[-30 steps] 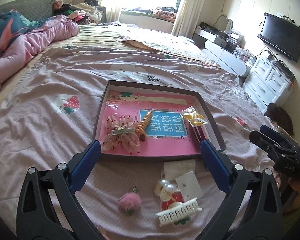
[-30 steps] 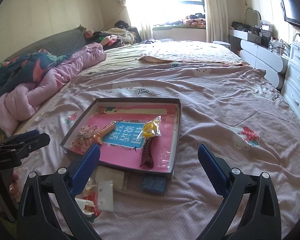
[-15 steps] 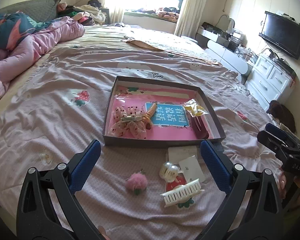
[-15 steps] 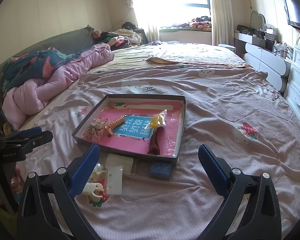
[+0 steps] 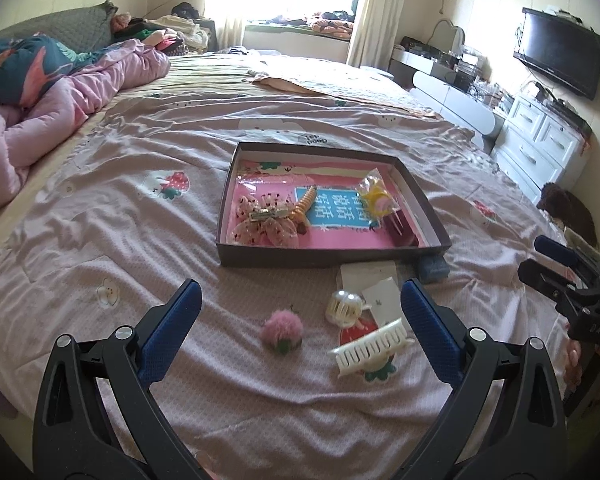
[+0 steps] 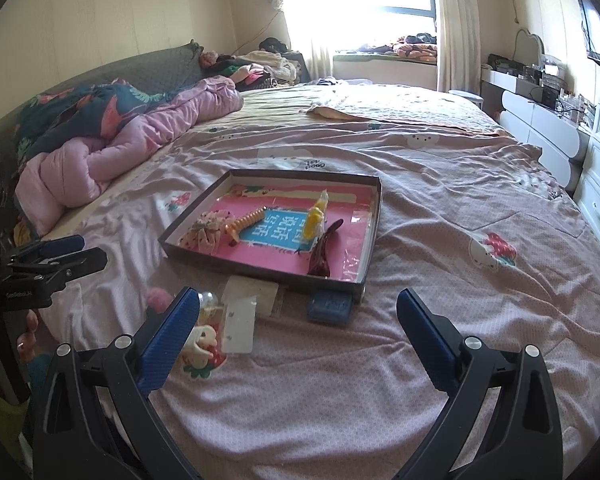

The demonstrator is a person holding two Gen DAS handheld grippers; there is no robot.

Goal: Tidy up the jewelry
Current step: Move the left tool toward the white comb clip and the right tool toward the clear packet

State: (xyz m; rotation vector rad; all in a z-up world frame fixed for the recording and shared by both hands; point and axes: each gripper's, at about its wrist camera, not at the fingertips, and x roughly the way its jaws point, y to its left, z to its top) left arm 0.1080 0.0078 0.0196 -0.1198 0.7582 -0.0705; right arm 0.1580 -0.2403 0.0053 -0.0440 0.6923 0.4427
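Both grippers hung wide open and empty above the bed.
Next move, likely: left gripper (image 5: 298, 306) lowering onto the pink pompom (image 5: 282, 330) outside the tray (image 5: 332, 259).

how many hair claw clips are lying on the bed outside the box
2: a round white claw clip just before the box, and a long white toothed one nearer the left gripper. Cards may hide more.

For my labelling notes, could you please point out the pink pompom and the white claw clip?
pink pompom (image 5: 282, 331), left wrist view, fluffy centre.
white claw clip (image 5: 370, 347), left wrist view, its row of teeth.
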